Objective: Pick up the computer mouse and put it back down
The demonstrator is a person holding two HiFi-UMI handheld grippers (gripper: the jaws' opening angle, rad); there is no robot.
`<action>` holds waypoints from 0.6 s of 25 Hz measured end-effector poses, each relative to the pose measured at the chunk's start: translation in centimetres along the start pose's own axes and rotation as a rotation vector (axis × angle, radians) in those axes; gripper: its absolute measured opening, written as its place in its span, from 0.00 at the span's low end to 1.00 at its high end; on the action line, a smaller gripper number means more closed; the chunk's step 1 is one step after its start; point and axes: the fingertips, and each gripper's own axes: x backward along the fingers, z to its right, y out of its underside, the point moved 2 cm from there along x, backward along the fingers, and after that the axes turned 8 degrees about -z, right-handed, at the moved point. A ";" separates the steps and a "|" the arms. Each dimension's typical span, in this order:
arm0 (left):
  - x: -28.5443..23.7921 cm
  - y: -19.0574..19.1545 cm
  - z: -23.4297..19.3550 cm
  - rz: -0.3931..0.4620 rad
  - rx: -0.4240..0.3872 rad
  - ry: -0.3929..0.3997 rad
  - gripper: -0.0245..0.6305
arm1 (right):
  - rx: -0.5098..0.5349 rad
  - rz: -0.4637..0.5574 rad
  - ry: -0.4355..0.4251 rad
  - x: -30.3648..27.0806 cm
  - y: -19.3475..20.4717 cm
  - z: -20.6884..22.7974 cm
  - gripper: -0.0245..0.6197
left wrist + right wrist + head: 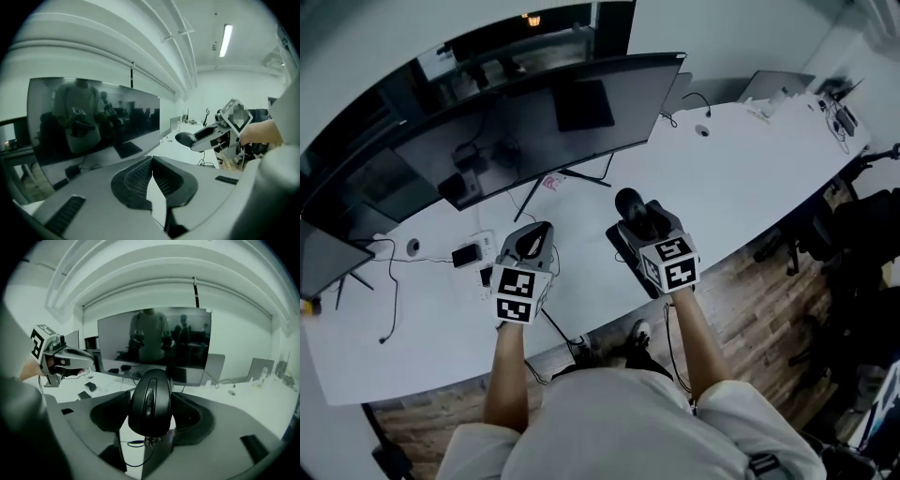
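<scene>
Right gripper (pixel 639 216) pinches a black computer mouse (pixel 150 401) between its two jaws, one pad on each side of the mouse's body. The mouse is held clear of the white desk (pixel 750 159), in front of the wide curved monitor (pixel 534 122) and near its right end, with its nose pointing toward the screen. A thin cable (pixel 136 446) hangs from under the mouse, at the end nearest the camera, down between the jaws. Below the mouse, on the near side of the monitor, a dark pad (pixel 623 253) lies flat on the desk.

Left gripper (pixel 152 164) has its jaws pressed together at the tips with nothing between them. It is raised in front of the monitor's middle, beside the right gripper but apart from it. A small cluster of plugs and cables (pixel 473 251) lies on the desk under the monitor's left half.
</scene>
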 end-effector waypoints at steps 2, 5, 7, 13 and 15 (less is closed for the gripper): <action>0.2 -2.3 0.9 0.046 -0.034 0.029 0.06 | 0.000 0.049 0.041 2.7 -1.5 1.0 0.48; 0.7 -5.9 2.5 0.122 -0.063 0.075 0.06 | 0.012 0.114 0.109 7.1 -3.4 2.3 0.48; 0.9 -8.2 3.7 0.178 -0.062 0.110 0.06 | 0.004 0.153 0.155 10.2 -4.2 3.2 0.48; 0.9 -12.7 7.6 0.256 -0.119 0.193 0.06 | -0.036 0.242 0.271 17.9 -5.2 5.7 0.48; 0.7 -13.7 8.9 0.273 -0.130 0.222 0.06 | -0.050 0.252 0.306 19.9 -4.9 6.5 0.48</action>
